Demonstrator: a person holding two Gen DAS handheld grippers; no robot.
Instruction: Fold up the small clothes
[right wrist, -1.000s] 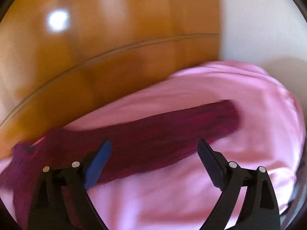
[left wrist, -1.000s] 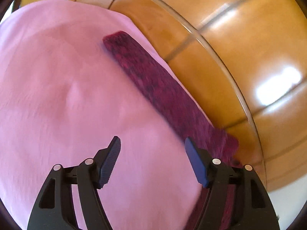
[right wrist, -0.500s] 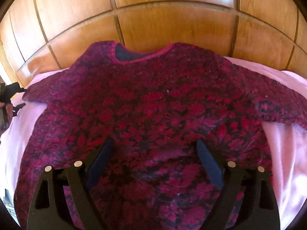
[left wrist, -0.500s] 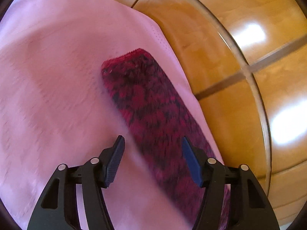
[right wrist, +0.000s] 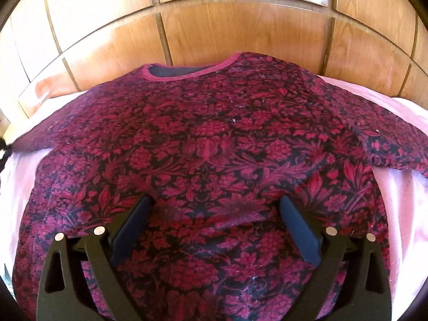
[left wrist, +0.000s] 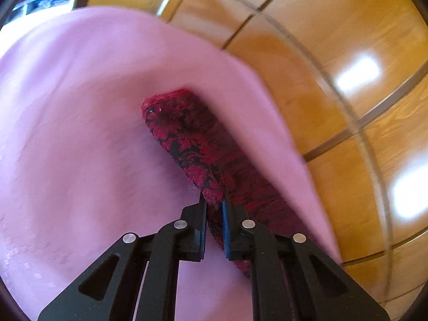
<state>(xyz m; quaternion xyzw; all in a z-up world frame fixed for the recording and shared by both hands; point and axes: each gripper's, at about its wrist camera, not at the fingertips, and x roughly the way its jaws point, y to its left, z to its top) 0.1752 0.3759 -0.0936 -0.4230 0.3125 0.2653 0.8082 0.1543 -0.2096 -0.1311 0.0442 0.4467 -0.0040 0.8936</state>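
A dark red floral sweater [right wrist: 214,160] lies flat, neck away from me, on a pink cloth [right wrist: 401,214]. Both sleeves stretch out sideways. In the left wrist view one sleeve [left wrist: 192,139] runs away from the camera over the pink cloth [left wrist: 80,133], its cuff at the far end. My left gripper [left wrist: 214,200] is shut on the sleeve's near edge. My right gripper [right wrist: 216,203] is open, its fingers spread wide just above the middle of the sweater's body, holding nothing.
The pink cloth covers a round glass table whose rim [left wrist: 374,147] curves at the right. A wooden floor [right wrist: 240,26] lies beyond and below. The cloth's edge [left wrist: 267,88] runs close beside the sleeve.
My left gripper came down onto the sleeve and closed on its edge. My right gripper swung from the sleeve to over the sweater's body and stays open.
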